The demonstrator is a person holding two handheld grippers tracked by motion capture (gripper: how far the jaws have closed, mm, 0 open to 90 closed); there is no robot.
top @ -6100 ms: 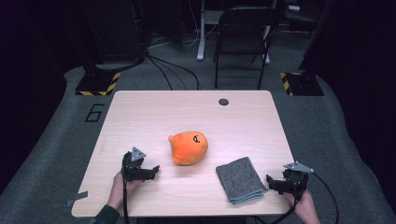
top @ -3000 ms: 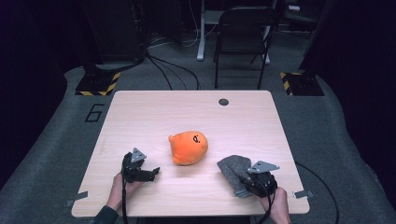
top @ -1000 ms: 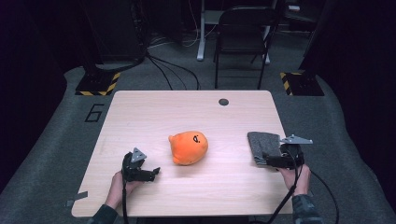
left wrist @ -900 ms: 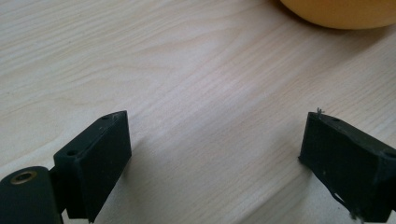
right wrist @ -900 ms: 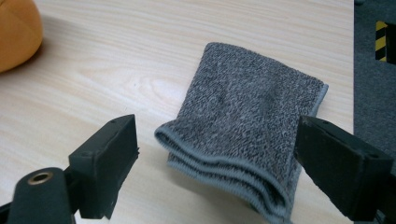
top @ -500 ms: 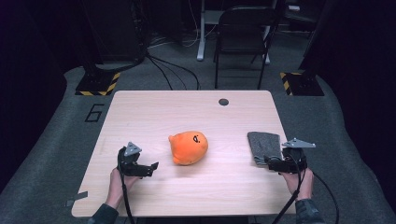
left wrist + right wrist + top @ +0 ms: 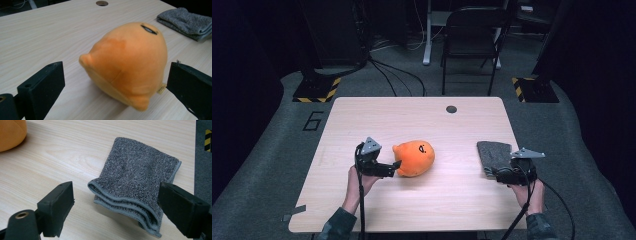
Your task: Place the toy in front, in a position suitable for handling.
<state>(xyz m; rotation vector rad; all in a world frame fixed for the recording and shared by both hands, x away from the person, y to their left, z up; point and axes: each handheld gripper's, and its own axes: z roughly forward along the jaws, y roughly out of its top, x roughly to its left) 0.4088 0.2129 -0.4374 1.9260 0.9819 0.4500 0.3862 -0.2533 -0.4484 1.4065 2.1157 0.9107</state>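
Our left gripper (image 7: 115, 100) stood spread wide with the orange plush (image 7: 127, 62) straight ahead between its jaws, while our right gripper (image 7: 125, 220), also spread, faced the folded grey towel (image 7: 135, 177).

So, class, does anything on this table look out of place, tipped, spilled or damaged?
Nothing stands out. The orange plush toy sits intact mid-table, the folded grey towel lies flat near the right edge, and both grippers, left and right, are open.
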